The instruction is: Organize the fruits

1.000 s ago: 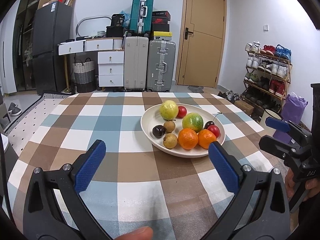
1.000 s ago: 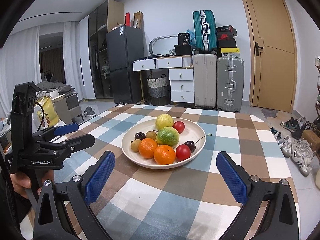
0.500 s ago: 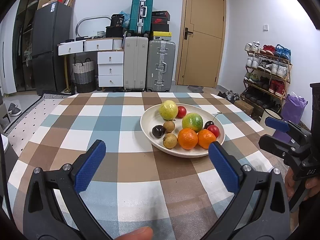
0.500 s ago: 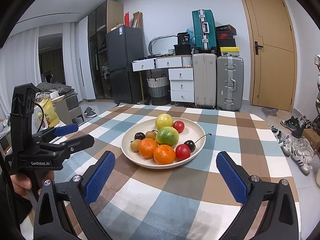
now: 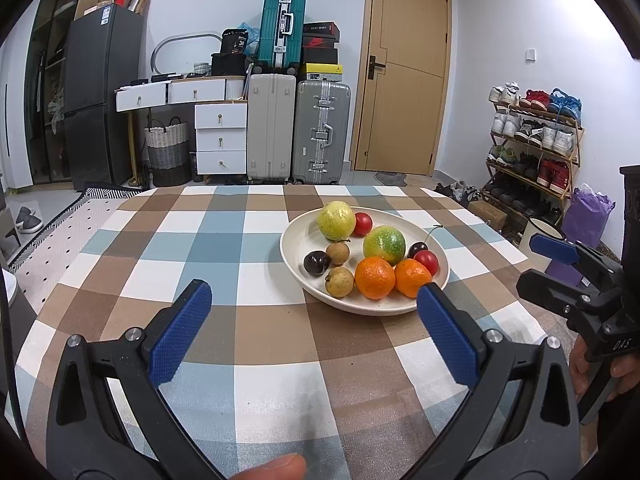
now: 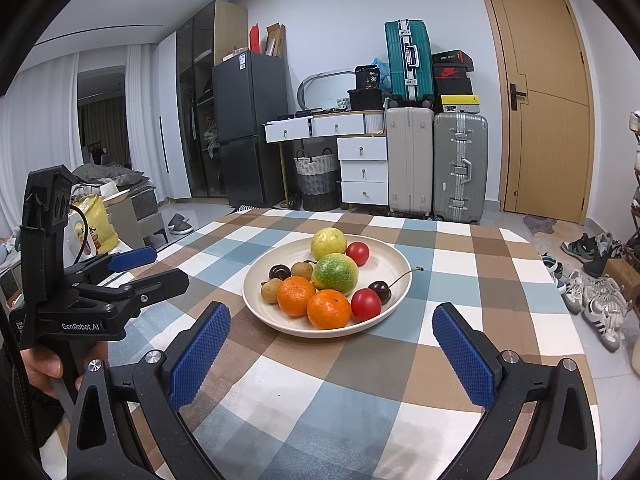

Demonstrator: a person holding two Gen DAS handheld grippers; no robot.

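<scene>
Presently, both tongs are being held wide apart and empty above the checked cloth of the bench [image 5: 168, 240], each on the near side of the cream plate [image 5: 298, 258]. The left tongs [image 5: 314, 338] are being kept near the plate's near-left rim, and their right blue pad [image 5: 446, 338] is being seen just in front of that rim, with a fingertip showing at the bottom edge. The right tongs [image 6: 328, 356] are being pointed at the plate's near edge, with the plate framed between the two pads; in the left wrist view they are being gripped by a hand [image 5: 600, 368] to the right of the plate.

All the fruit is being carried on the plate. Two oranges [image 6: 296, 295] are being kept side by side at the near rim, with a green-yellow fruit [image 6: 335, 273] behind them and a yellow fruit [image 6: 328, 243] at the far side. A red cherry tomato [image 6: 366, 304] and a dark stemmed cherry [image 6: 381, 291] are being seen touching, right of the oranges; another tomato [image 6: 357, 253] is lying beside the yellow fruit. Two brown longans [image 5: 339, 281] and a dark cherry [image 5: 316, 263] are being kept left of the oranges.
</scene>
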